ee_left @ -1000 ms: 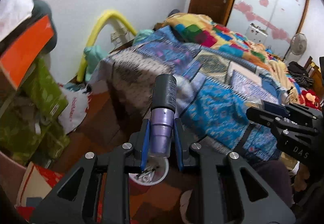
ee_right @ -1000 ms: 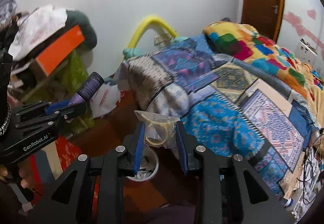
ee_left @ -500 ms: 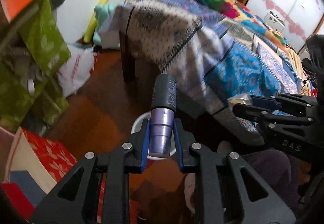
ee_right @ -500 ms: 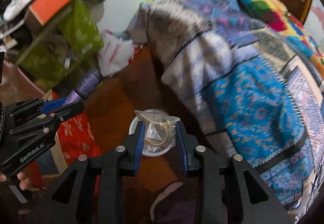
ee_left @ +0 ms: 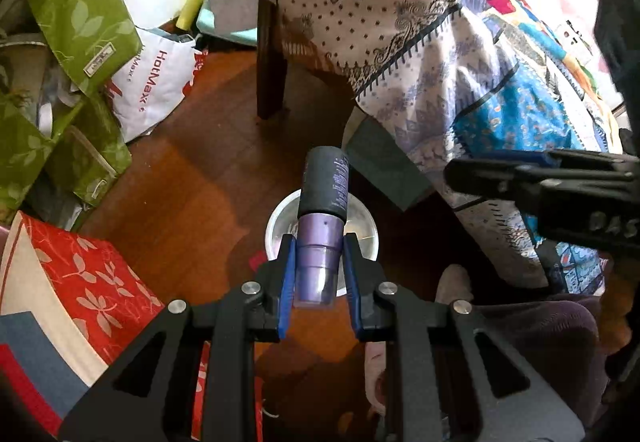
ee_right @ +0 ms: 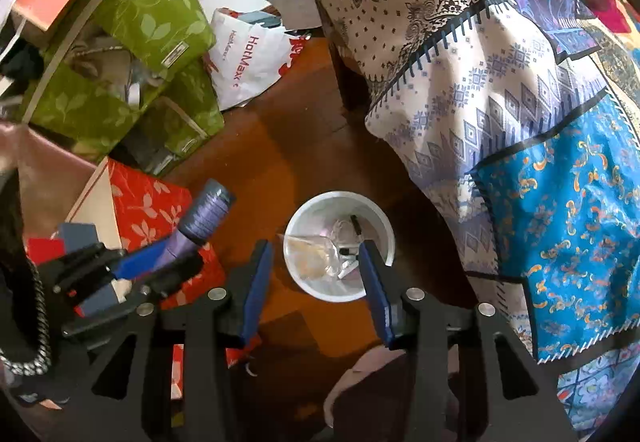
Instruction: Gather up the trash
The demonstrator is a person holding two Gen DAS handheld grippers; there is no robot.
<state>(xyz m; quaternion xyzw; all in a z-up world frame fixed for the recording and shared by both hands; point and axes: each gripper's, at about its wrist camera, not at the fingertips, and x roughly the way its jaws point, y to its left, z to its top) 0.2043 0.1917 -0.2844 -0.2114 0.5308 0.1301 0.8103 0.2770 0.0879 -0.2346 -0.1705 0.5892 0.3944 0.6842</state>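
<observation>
My left gripper (ee_left: 319, 262) is shut on a purple tube with a black cap (ee_left: 322, 218) and holds it above a white trash bin (ee_left: 362, 214) on the wooden floor. In the right wrist view the tube (ee_right: 200, 220) shows at the left in that gripper. My right gripper (ee_right: 316, 266) is open over the bin (ee_right: 384, 226). A clear plastic bag (ee_right: 314, 256) lies loose between its fingers, inside the bin's mouth, among other scraps.
A bed with a patterned quilt (ee_right: 500, 82) stands on the right, its wooden leg (ee_left: 272, 62) beyond the bin. Green bags (ee_right: 132, 62), a white HotMax bag (ee_right: 248, 62) and a red floral box (ee_right: 152, 210) crowd the left. A foot (ee_right: 360, 390) is near the bottom.
Both grippers tipped down toward the bin and came closer to it. My right gripper opened and let go of the clear plastic bag, which now lies in the bin.
</observation>
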